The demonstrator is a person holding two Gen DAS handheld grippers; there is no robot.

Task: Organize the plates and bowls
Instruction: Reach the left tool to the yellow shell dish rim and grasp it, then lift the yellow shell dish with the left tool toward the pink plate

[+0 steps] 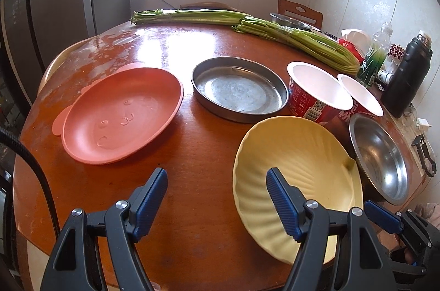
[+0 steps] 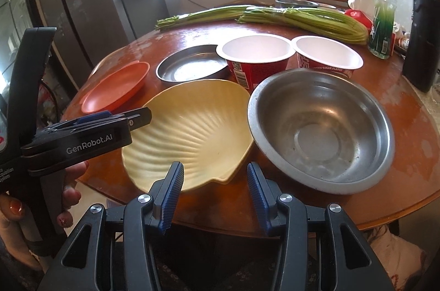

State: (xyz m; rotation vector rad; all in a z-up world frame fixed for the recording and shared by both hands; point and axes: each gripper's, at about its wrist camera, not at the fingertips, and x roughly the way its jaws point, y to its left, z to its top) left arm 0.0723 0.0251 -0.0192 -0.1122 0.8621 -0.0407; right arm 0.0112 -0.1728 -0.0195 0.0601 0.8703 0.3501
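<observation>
Two grippers hover with jaws spread and empty over a round wooden table point(image 2: 412, 131). A steel bowl point(image 2: 321, 131) touches a yellow shell plate point(image 2: 192, 126); behind sit a pink plate point(image 1: 121, 115), steel pan point(image 1: 239, 90) and two paper cups point(image 2: 255, 54). The left gripper point(image 1: 217, 181) gapes wider than the right gripper point(image 2: 214, 175).

Both grippers are tilting downward, side by side. The left gripper point(image 1: 217, 176) is standing with its blue-padded jaws spread wide, gripping nothing. The right gripper point(image 2: 215, 171) is keeping a narrower gap, also gripping nothing. A hand point(image 2: 70, 197) is wrapping around the left gripper's handle, nails painted red.
</observation>
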